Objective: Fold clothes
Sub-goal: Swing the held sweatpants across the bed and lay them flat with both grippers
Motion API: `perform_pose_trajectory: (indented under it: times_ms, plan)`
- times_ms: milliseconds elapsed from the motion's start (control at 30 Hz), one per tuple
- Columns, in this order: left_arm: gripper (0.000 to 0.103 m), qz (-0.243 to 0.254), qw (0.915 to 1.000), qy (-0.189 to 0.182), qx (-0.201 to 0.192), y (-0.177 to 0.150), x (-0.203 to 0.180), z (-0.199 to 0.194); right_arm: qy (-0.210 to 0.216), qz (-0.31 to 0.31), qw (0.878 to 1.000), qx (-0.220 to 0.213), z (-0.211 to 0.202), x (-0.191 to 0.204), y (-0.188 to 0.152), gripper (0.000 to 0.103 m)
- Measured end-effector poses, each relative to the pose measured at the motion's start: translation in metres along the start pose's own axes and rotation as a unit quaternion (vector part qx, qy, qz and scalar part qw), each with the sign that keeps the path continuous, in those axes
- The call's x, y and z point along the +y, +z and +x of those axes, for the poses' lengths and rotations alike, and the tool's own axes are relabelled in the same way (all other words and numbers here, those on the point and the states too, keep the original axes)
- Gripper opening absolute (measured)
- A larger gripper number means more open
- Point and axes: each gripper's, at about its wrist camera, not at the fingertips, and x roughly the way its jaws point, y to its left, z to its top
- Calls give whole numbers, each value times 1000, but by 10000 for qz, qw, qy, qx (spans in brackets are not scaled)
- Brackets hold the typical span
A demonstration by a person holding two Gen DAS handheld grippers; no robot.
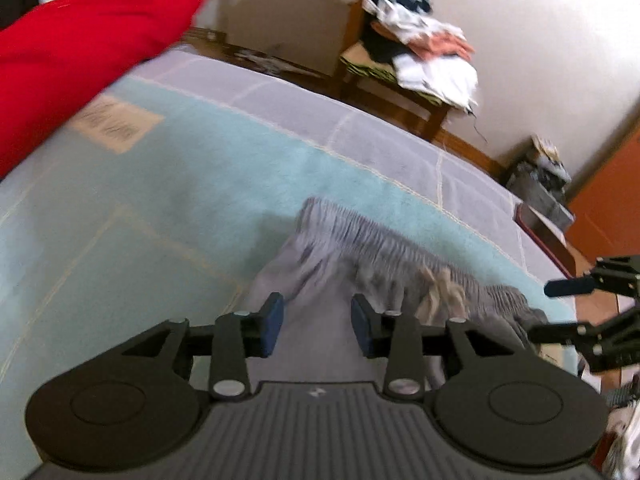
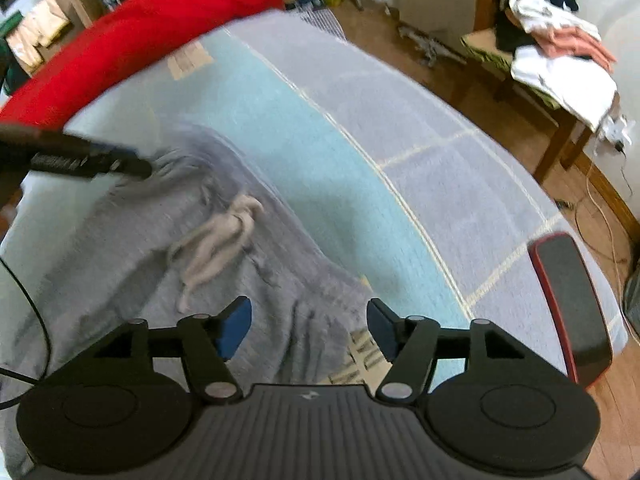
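On the bed (image 2: 420, 128), grey shorts (image 2: 120, 264), both grippers (image 1: 317, 322) (image 2: 309, 326) released, red blanket (image 2: 160, 12) beyond, perhaps a tablet (image 2: 572, 304) alongside.

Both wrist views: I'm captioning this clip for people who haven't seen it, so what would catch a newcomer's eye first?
The big red cushion along the far-left edge of the bed stands out first. Next come the grey shorts with a pale drawstring, spread on the near side under both open grippers, left and right. A chair piled with clothes sits beyond the bed.
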Motion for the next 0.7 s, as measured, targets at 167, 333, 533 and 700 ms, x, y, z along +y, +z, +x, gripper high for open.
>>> perform_pose_trajectory:
  times_ms: [167,333,533,700]
  plan:
    - [42,-869,9955,374,70,-70,12,-47,491,-396,9980,-36,-7,24,-2,77]
    - [42,-1730,9820,745,140,-139,23,-94,1033,-970,9899,89,-6,58,-4,77]
    - [42,-2701,9545,1260,113,-220,29,-139,1577,-1923,9684,199,-13,113,-5,77]
    - [42,-3303,9287,1687,52,-276,27,-155,1848,-2704,9445,271,-15,154,-15,77]
